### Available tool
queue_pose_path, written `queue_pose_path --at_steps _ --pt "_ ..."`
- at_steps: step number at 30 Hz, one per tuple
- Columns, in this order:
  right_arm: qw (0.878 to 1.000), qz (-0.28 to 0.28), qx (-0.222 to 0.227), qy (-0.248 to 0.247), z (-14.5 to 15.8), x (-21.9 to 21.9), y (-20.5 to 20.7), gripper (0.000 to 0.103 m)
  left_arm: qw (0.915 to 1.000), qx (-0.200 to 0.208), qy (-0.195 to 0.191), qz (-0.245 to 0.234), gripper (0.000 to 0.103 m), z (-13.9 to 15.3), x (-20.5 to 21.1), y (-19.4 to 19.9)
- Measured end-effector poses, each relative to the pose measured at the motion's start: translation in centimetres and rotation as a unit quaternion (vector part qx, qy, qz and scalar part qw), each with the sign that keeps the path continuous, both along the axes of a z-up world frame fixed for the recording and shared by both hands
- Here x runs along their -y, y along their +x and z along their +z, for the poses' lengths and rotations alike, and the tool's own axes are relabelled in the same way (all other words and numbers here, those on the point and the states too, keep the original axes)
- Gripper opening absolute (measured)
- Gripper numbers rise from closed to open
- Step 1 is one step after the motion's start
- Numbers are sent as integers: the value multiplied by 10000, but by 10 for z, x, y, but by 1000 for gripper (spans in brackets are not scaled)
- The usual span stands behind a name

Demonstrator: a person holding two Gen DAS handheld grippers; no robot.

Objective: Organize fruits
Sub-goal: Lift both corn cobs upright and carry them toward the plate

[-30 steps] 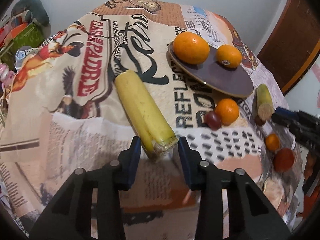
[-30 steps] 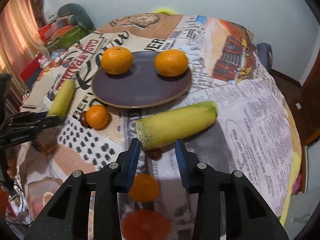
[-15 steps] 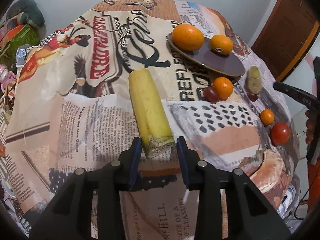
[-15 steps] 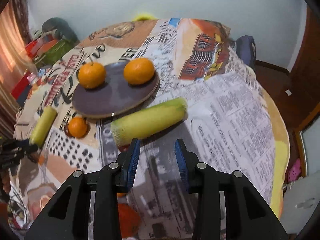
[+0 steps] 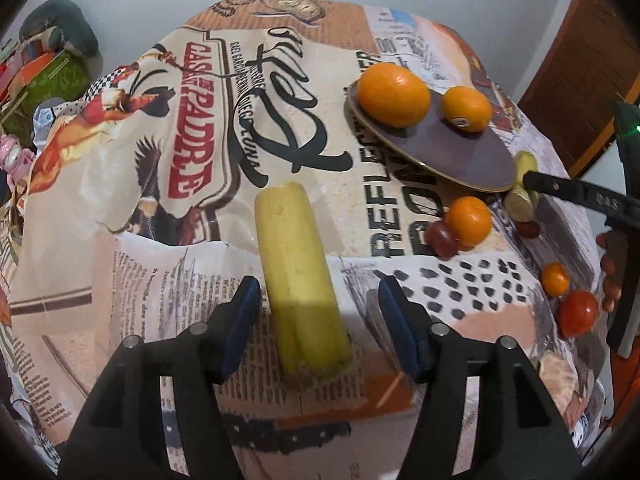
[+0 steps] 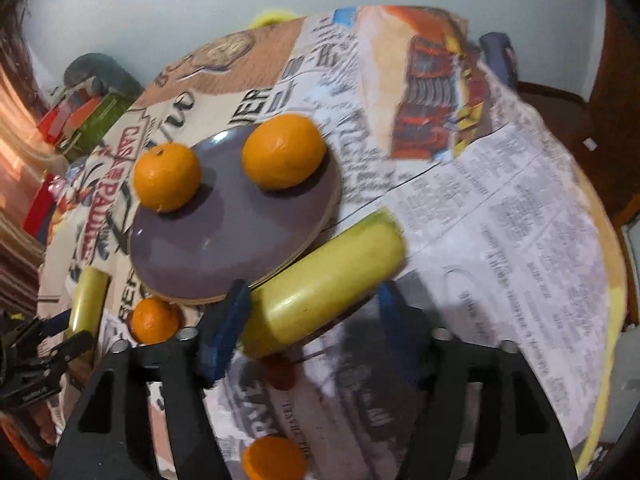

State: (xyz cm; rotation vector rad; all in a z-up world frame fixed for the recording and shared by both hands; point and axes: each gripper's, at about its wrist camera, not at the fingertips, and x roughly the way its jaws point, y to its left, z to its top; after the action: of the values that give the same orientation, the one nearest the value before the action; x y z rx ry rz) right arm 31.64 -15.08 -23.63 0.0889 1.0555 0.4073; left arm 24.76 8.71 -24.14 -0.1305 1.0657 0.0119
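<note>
I am looking down the left gripper (image 5: 316, 308) and its jaws have just been opening; they are standing wide now, with the near end of a yellow-green corn cob (image 5: 298, 276) lying between the blue pads but clear of both. That cob is resting flat on the worktop (image 5: 160, 264), which is draped in a newspaper-print cloth, and it is pointing away from me toward the far edge.

Off to the right I am seeing a purple plate (image 5: 460, 152) carrying two oranges (image 5: 394, 94). Just in front of the plate a smaller orange (image 5: 468, 220) is sitting against a dark red grape (image 5: 440, 238). Nearer the worktop's right edge a tiny orange fruit (image 5: 555, 279) and a red tomato (image 5: 578, 313) are lying close together.

On the right wrist view, which is blurring a little, the right gripper (image 6: 312, 312) has also just been opening its jaws. They are spread wide around the near end of a second corn cob (image 6: 324, 284), which is lying slantwise on the cloth just beside the plate's near rim. The left pad is looking very close to the cob; I cannot tell whether it is touching. The right pad is standing apart from it.
</note>
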Motion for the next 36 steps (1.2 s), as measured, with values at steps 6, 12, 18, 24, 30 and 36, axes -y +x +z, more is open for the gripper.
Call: queue_pose_path --at_steps 6,12,18,24,30,36 --pt "9999 -80 9 99 -2 5 8 70 10000 16 13 82 61 -6 -2 8" --pt "9998 27 204 17 5 23 8 54 9999 13 90 77 59 -10 -1 12" --pt "9992 -48 29 -386 5 39 10 41 9998 10 174 94 59 -12 1 16" --pt "9985 344 378 -220 17 11 -14 71 9997 25 235 100 59 -12 2 15" --pt "9932 784 472 -722 5 -26 -13 79 9997 33 217 85 59 -10 0 10" --pt "9950 767 275 -585 -6 -7 -9 61 9998 54 162 88 59 -6 -5 6"
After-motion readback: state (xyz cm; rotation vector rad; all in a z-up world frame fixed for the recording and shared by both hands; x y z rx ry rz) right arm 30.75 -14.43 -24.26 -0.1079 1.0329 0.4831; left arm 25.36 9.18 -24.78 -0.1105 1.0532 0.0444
